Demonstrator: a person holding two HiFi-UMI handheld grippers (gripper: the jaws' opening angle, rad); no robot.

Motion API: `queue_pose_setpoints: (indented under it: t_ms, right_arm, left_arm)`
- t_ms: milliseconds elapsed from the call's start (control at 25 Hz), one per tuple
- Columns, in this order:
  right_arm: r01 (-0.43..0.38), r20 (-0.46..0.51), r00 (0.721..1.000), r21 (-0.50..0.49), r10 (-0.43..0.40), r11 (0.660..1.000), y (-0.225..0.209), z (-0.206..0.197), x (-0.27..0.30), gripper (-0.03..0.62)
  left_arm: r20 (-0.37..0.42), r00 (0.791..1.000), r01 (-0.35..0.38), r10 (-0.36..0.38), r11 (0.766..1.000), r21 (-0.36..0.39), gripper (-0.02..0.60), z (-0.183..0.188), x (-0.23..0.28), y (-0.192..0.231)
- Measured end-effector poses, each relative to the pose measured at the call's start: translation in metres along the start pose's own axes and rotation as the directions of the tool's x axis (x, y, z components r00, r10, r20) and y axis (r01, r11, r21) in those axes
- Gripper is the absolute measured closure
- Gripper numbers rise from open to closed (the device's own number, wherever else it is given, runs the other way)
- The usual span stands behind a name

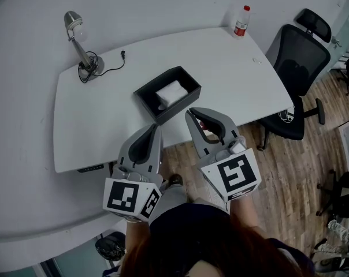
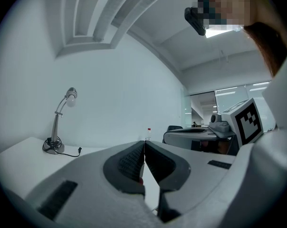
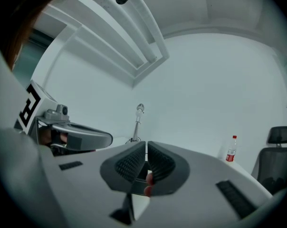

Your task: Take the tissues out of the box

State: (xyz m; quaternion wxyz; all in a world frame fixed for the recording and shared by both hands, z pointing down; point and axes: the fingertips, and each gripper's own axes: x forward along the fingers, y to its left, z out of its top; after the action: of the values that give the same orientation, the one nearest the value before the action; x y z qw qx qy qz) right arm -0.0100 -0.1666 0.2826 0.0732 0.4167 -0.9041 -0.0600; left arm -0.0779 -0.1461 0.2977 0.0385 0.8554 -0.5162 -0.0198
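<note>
A black open box (image 1: 144, 98) stands near the front edge of the white table (image 1: 105, 120), with a white wad of tissues (image 1: 170, 93) inside it. Both grippers hover just in front of the box, over the table's edge. My left gripper (image 1: 157, 126) points at the box's near corner; in the left gripper view (image 2: 144, 142) its jaws are shut with nothing between them. My right gripper (image 1: 189, 113) sits beside the box's right front side; in the right gripper view (image 3: 146, 144) its tips meet on nothing. The box is hidden in both gripper views.
A desk lamp (image 1: 76, 34) with a cable stands at the table's back left. A red-capped bottle (image 1: 241, 21) is at the back right corner. A black office chair (image 1: 299, 56) stands to the right, on the wooden floor (image 1: 278, 178).
</note>
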Motion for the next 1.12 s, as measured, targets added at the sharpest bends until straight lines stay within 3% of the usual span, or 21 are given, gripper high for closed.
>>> queue_pose_setpoints:
  t_ms: [560,1120]
  right_arm:
    - [-0.018,-0.120,0.993,-0.014,0.017,1.000,-0.007,-0.021,0.060,0.525]
    - [-0.033,-0.263,0.965,-0.039,0.021,0.999,-0.014,-0.060,0.109,0.451]
  left_arm:
    - [-0.011,1.000,0.000,0.000,0.999,-0.035,0.560,-0.005,0.029,0.049]
    - [-0.040,0.999,0.013,-0.017,0.996,-0.087,0.560,-0.021,0.054,0.088]
